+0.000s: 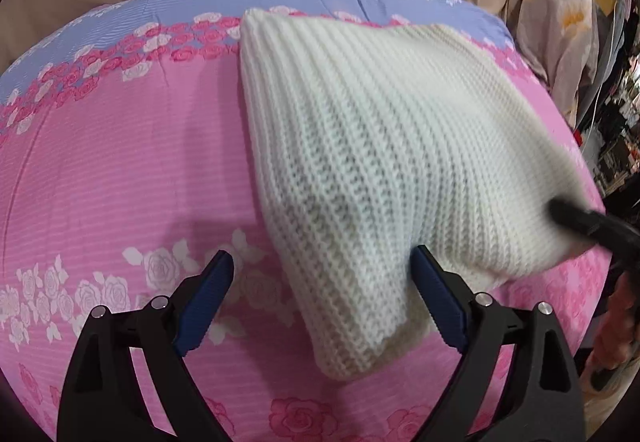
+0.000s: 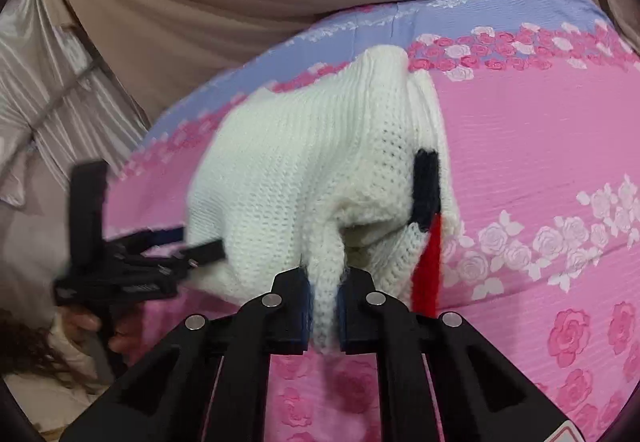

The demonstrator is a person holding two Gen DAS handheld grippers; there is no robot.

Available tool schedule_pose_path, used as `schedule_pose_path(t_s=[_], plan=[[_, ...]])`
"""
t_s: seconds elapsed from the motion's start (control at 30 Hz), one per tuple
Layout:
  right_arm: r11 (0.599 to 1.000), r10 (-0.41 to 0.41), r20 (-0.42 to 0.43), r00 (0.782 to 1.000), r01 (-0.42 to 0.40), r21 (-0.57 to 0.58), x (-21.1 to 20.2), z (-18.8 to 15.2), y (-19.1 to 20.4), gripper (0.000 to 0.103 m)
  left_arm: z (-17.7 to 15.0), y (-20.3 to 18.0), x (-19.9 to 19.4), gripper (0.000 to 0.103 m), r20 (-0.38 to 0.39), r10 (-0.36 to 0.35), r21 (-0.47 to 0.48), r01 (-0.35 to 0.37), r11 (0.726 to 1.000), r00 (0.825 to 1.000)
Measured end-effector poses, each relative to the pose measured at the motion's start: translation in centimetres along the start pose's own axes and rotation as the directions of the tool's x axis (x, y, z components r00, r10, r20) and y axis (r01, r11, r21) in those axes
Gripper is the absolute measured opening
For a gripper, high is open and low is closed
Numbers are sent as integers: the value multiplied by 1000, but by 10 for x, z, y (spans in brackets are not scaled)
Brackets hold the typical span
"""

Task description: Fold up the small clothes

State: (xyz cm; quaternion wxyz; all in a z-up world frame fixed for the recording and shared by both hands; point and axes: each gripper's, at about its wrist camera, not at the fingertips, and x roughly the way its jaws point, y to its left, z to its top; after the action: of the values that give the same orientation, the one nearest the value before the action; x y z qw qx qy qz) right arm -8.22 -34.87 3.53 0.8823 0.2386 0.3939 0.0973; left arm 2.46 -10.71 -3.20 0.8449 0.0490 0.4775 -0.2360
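While our right gripper [image 2: 323, 308] pinches the white knit garment [image 1: 372, 146] above the bed [image 1: 120, 162] and our left gripper [image 1: 322, 302] gapes around its near corner, seemingly ungripped, we should close left, then fold evenly.

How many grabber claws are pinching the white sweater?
1. The right gripper is shut on the white sweater's near edge. The left gripper is open around another edge, not pinching.
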Motion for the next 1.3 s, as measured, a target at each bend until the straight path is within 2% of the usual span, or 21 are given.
schedule_pose_path(t_s=[0.03, 0.07, 0.1, 0.17, 0.23, 0.3, 0.37, 0.4, 0.47, 0.53, 0.6, 0.7, 0.8, 0.87, 0.9, 0.97, 1.03, 1.1, 1.17, 1.2, 1.3], plan=[[1000, 16, 31, 999, -16, 22, -11, 0, -4, 9, -3, 1, 1, 88, -6, 3, 5, -2, 1000, 1000], [999, -4, 28, 1000, 3, 34, -13, -2, -7, 9, -6, 2, 1, 88, -12, -2, 5, 2, 1000, 1000], [997, -70, -3, 998, 70, 30, -6, -6, -15, 8, -8, 3, 2, 88, -16, -5, 2, 5, 1000, 1000], [978, -204, -116, 972, 207, 18, 21, -22, -32, 8, -11, 1, 3, 88, -6, 9, 23, -9, 1000, 1000], [985, -161, -97, 982, 166, 45, 22, -26, -36, 6, -11, -2, 2, 88, -9, 22, 33, -22, 999, 1000], [984, -170, -80, 982, 173, 34, 11, -20, -29, 8, -9, -2, -5, 87, -4, 14, 33, -14, 999, 1000], [984, -177, -53, 983, 178, 17, -4, -10, -20, 16, -6, -1, -17, 85, 8, -8, 21, 8, 1000, 1000], [983, -181, -32, 983, 181, 0, -12, -2, -18, 23, -4, 0, -25, 85, 25, -19, 16, 19, 1000, 1000], [978, -206, 38, 978, 207, -32, -27, 13, -9, 33, 3, 0, -44, 85, 74, -34, 18, 33, 999, 997], [975, -213, 107, 971, 219, -46, -34, 29, -6, 47, 13, -2, -61, 85, 133, -47, 23, 44, 999, 990], [974, -211, 134, 968, 220, -57, -26, 47, -4, 52, 25, -6, -70, 86, 180, -54, 29, 50, 998, 982], [971, -224, 111, 968, 231, -59, 4, 67, -6, 57, 45, -16, -64, 87, 212, -43, 25, 38, 999, 976], [962, -259, 60, 964, 263, -74, 44, 75, -8, 57, 59, -23, -43, 87, 189, -29, 17, 26, 1000, 982], [959, -273, 31, 962, 274, -76, 61, 80, -10, 16, 62, -28, -29, 87, 165, -3, 14, 1, 1000, 986], [967, -245, 36, 969, 246, -63, 59, 82, -10, 12, 63, -30, -25, 87, 158, 4, 11, -6, 1000, 987], [979, -190, 119, 975, 198, -56, 39, 84, -5, 10, 61, -32, -21, 87, 154, 15, 5, -16, 1000, 988], [980, -186, 164, 969, 195, -40, 27, 85, -7, 10, 58, -34, -20, 87, 162, 30, 9, -32, 999, 986], [969, -242, 108, 964, 245, -22, 42, 82, -23, 10, 57, -36, -18, 88, 169, 51, 10, -54, 998, 984], [949, -314, 26, 949, 314, -15, 68, 73, -41, 10, 56, -38, -12, 88, 160, 65, 12, -68, 998, 985], [954, -299, 46, 953, 300, -14, 67, 71, -41, 11, 56, -39, -10, 89, 160, 77, 11, -80, 997, 984], [950, -311, 91, 946, 313, -8, 44, 73, -24, 12, 55, -40, -7, 90, 160, 107, 18, -111, 994, 981]])
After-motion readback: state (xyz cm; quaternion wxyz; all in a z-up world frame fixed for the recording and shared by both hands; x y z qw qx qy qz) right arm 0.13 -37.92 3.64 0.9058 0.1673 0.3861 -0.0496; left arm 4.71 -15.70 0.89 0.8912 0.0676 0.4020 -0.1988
